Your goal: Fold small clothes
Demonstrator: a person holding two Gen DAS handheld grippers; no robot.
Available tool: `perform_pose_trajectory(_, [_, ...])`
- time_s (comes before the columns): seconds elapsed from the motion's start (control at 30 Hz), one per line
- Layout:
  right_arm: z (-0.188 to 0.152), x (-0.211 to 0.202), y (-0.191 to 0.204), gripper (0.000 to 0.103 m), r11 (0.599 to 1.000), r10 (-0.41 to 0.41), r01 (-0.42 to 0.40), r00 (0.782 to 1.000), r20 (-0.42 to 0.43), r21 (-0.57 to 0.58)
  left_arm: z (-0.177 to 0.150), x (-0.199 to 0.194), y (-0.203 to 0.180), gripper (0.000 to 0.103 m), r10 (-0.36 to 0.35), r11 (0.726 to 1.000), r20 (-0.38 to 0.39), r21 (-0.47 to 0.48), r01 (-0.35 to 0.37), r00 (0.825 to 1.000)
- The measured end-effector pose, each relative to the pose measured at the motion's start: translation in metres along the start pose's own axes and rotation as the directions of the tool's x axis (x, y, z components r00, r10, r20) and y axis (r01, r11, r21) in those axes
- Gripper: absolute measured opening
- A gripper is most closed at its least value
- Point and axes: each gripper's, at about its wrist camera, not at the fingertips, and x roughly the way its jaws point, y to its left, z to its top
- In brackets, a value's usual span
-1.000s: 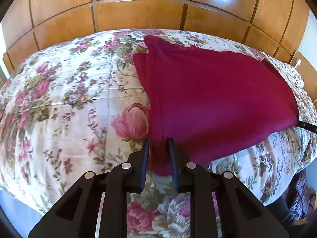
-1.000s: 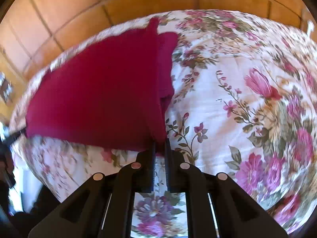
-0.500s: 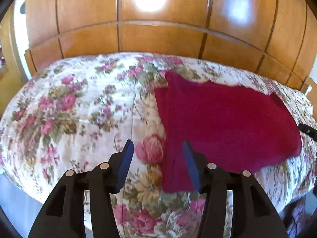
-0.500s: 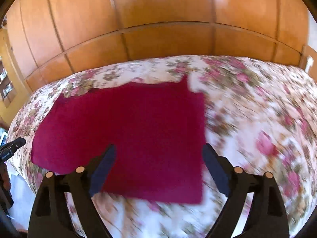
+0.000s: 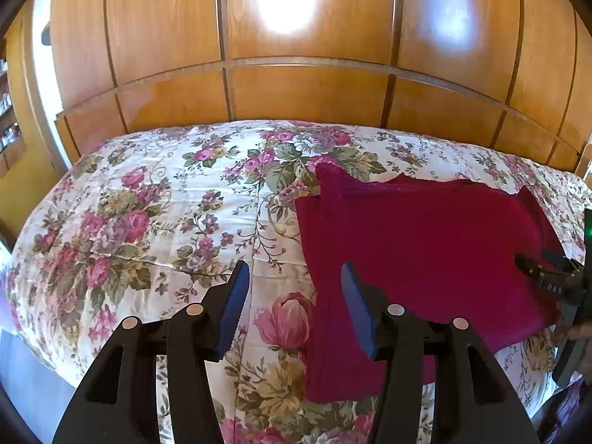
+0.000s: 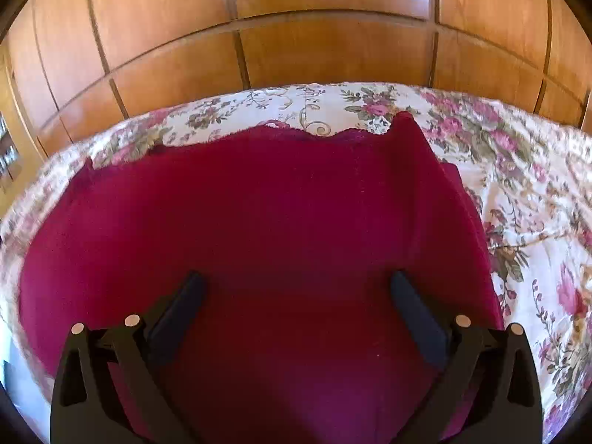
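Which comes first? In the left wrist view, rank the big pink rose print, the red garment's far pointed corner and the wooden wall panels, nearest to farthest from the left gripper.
1. Big pink rose print: just beyond the left gripper, between its fingers.
2. Red garment's far pointed corner: farther up the bed, slightly right.
3. Wooden wall panels: behind the bed.

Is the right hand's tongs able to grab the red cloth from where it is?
Probably yes. The right tongs hang wide open right above the red cloth, which lies flat on the flowery bedspread. Nothing sits between them. The jaws have just been opening, with nothing pinched.
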Motion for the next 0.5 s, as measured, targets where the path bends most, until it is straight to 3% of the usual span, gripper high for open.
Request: perform_pose_trajectory(0.5, [-0.011,-0.002,-0.001,0.101,1.000,0.007,-0.007,0.996,0.091,0.005,0.002,0.029,0.004,0.051,0.016,1.000,-0.053,-0.007,-0.017,0.998])
